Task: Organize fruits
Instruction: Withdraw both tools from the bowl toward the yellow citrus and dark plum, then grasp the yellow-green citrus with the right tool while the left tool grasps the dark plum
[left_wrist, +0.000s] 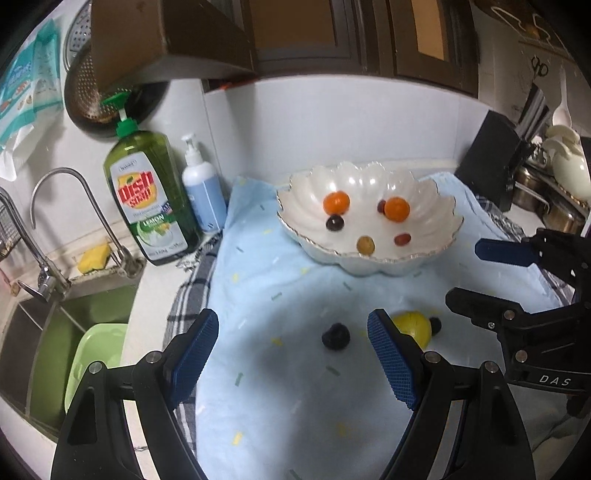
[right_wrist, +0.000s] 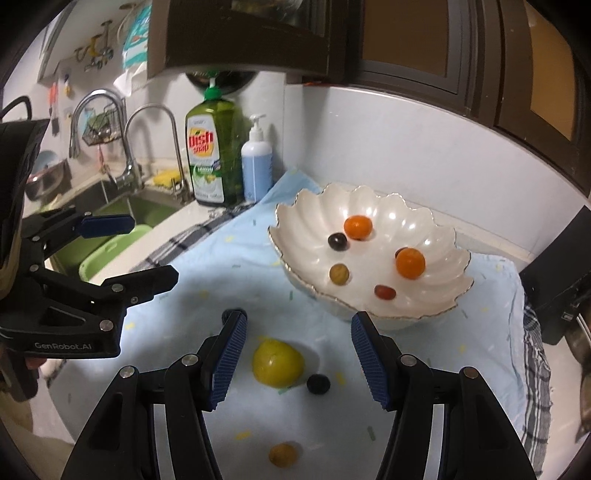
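Blue-padded, my right tool (right_wrist: 297, 356) stands open and empty above the yellow fruit (right_wrist: 277, 363) on the cloth-covered tabletop (right_wrist: 229, 266); left tool (left_wrist: 291, 354) likewise open, dark grape (left_wrist: 335, 336) ahead of it. Judged: fruit light, smooth, round, likely to roll or bruise. Grip across its widest middle, gently. Farther off, scalloped bowl (right_wrist: 458, 291) holds oranges and grapes.

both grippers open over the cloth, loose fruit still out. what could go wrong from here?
1. The left gripper and right gripper aim at neighbouring fruit and sit close, so they may collide.
2. The dark grape sits right beside the yellow fruit; closing on one could knock the other rolling.
3. The small orange-yellow fruit lies under the right gripper, easy to miss or bump.
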